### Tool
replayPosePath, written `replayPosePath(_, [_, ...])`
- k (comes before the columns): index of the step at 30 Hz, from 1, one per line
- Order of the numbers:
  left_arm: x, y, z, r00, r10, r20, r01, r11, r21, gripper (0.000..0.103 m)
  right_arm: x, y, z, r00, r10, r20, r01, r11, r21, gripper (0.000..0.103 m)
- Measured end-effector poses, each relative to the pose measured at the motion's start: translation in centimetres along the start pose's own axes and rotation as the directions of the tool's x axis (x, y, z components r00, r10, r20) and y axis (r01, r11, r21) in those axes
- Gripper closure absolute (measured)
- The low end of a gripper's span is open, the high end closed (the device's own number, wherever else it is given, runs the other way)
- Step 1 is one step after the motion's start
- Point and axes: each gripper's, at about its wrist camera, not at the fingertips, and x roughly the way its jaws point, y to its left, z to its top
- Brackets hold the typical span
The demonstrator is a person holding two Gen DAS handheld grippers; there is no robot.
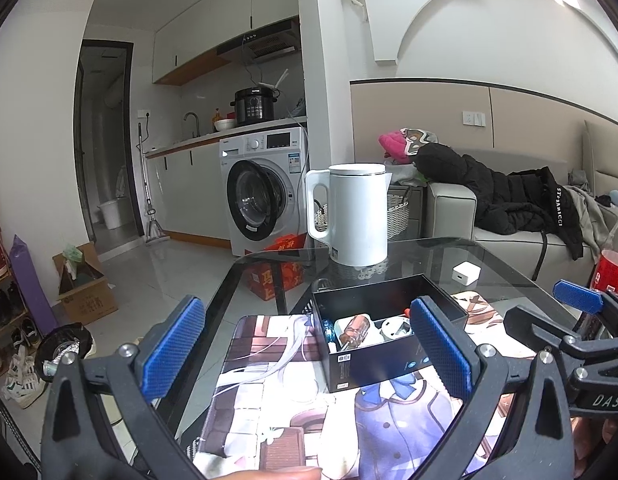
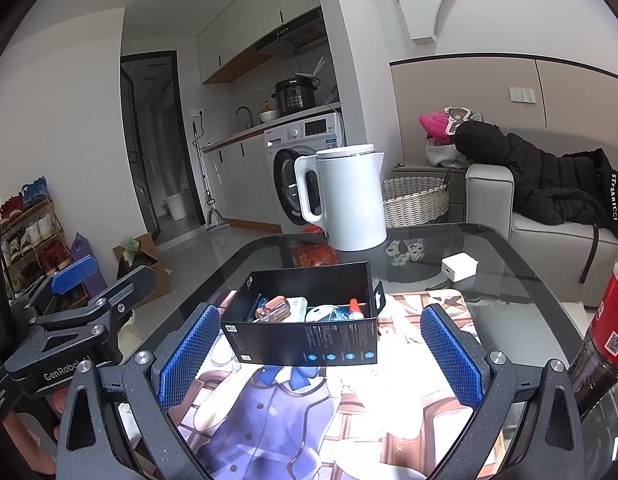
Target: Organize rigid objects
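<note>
From the left wrist camera, the left gripper (image 1: 309, 348) stands with its blue-padded jaws spread wide and nothing between the pads. An open black cardboard box (image 1: 383, 340) sits on the printed anime-style mat (image 1: 269, 408) ahead of the jaws, nearer the right-hand pad, which overlaps the box's right end in the frame. Inside the box lie a screwdriver with a clear amber handle (image 1: 355, 330) and a round white item (image 1: 395, 327); a blue-tinted piece at the left end is too cramped to name. Beyond the jaws a white electric kettle with a loop handle (image 1: 355, 212) stands on the dark glass table (image 1: 509, 268), and a small white plug-in charger (image 1: 465, 272) lies off to the right. At the far right of this view the right gripper (image 1: 581, 320) shows from the side, with a red-labelled bottle (image 1: 611, 268) behind it.

The right wrist camera gives what the first cannot: the right gripper (image 2: 323, 356) seen head-on, jaws likewise wide and gripping nothing, with the box (image 2: 305, 344) squarely between and just ahead of the two pads. From here the box's printed front wall shows in full, and a small red-capped white piece (image 2: 355, 308) appears beside the white item (image 2: 321, 314), with the screwdriver (image 2: 275, 307) toward the left end. The left gripper (image 2: 75, 276) sits at the left edge, side-on. The bottle (image 2: 607, 332) rises close outside the right pad, the charger (image 2: 459, 267) and kettle (image 2: 345, 200) beyond.
</note>
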Motion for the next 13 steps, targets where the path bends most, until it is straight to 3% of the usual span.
replayPosePath(13, [0.13,-0.16,-0.13,0.999,0.034,-0.004,-0.034,0.999,0.015,0.0,0.3,0.14,-0.37,1.0,-0.002,-0.01,0.002,1.0,-0.002,0.001])
